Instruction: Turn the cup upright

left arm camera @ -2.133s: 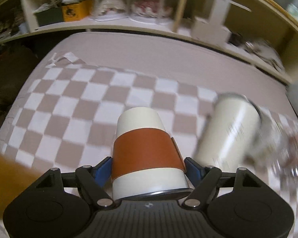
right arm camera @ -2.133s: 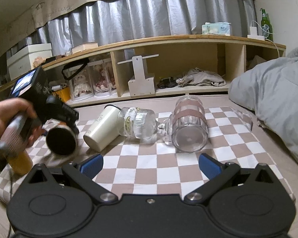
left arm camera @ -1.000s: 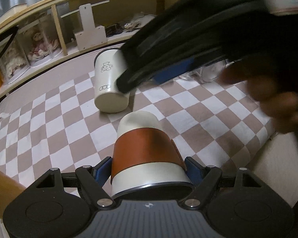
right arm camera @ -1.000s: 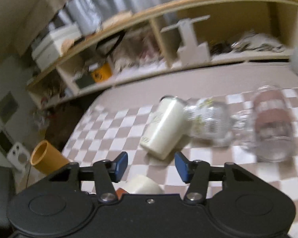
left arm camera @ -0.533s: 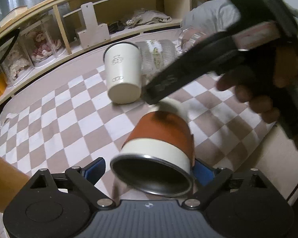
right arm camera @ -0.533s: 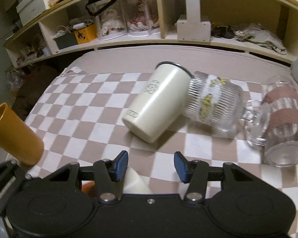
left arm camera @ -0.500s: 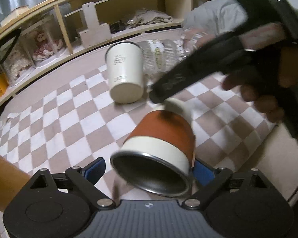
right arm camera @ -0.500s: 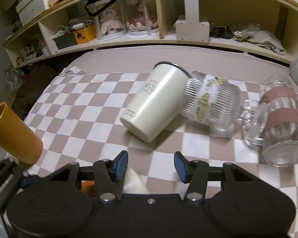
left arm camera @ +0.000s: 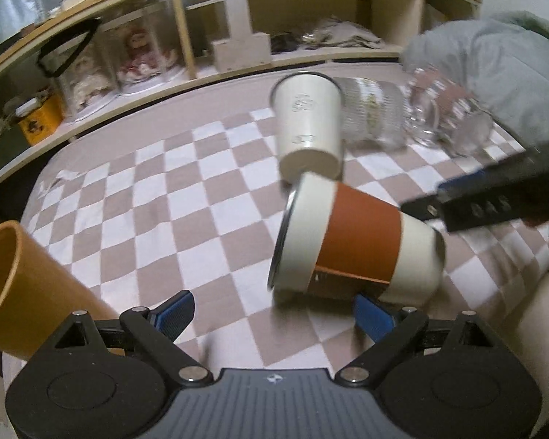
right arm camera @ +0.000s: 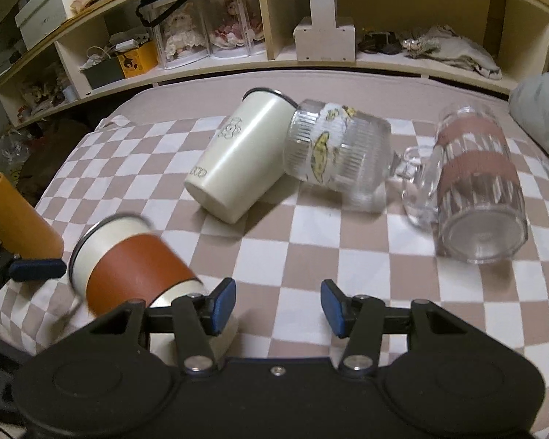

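Observation:
A cream cup with a brown sleeve (left arm camera: pixel 358 241) lies tilted on its side on the checkered cloth, its mouth to the left. It also shows in the right wrist view (right arm camera: pixel 128 267), blurred, at the lower left. My left gripper (left arm camera: pixel 271 309) is open and empty just in front of the cup, its right pad close under it. My right gripper (right arm camera: pixel 276 301) is open and empty, to the right of the cup's base.
A cream tumbler (right arm camera: pixel 238 157), a ribbed glass jar (right arm camera: pixel 340 150) and a clear striped mug (right arm camera: pixel 472 186) lie on their sides behind. An orange cup (left arm camera: pixel 22 289) is at the left edge. A wooden shelf (right arm camera: pixel 311 55) runs along the back. Grey bedding (left arm camera: pixel 494 69) is at the right.
My left gripper opened and let the brown-sleeved cup go. The cup swung from mouth-toward-me to lying sideways with its mouth to the left. My right gripper pulled back to the right.

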The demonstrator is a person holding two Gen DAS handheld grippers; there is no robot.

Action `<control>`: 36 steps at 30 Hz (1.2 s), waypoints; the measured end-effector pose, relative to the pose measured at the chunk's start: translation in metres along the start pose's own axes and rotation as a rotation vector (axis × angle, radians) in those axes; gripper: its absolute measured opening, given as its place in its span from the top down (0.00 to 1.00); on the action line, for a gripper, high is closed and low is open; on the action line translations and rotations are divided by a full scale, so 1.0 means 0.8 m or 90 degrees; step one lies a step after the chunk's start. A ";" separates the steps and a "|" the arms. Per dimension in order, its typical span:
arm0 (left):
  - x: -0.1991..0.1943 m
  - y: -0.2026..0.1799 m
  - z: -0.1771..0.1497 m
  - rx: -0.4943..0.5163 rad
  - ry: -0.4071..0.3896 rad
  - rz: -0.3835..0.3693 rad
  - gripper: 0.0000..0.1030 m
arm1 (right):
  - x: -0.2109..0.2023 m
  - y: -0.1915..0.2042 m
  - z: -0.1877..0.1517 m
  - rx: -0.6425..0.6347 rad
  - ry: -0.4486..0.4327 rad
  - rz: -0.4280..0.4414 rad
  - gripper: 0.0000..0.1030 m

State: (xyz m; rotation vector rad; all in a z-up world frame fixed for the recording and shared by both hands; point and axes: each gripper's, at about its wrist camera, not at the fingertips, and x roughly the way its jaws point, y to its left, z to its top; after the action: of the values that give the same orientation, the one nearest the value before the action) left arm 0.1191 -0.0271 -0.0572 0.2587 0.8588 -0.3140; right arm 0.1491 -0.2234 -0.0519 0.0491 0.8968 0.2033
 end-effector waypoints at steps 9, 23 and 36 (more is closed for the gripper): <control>0.005 0.027 0.005 -0.092 0.001 0.046 0.10 | -0.006 0.014 -0.020 0.004 0.010 0.025 0.50; -0.042 0.032 -0.002 -0.201 -0.060 -0.065 0.11 | -0.019 -0.022 0.022 0.142 -0.022 0.118 0.25; -0.019 0.007 -0.015 -0.227 -0.010 -0.191 0.39 | 0.050 0.039 0.073 0.099 0.112 0.157 0.16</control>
State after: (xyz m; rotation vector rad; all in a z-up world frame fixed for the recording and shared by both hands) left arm 0.1033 -0.0151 -0.0526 -0.2060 0.9213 -0.4337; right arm 0.2144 -0.1826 -0.0425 0.2910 1.0812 0.3715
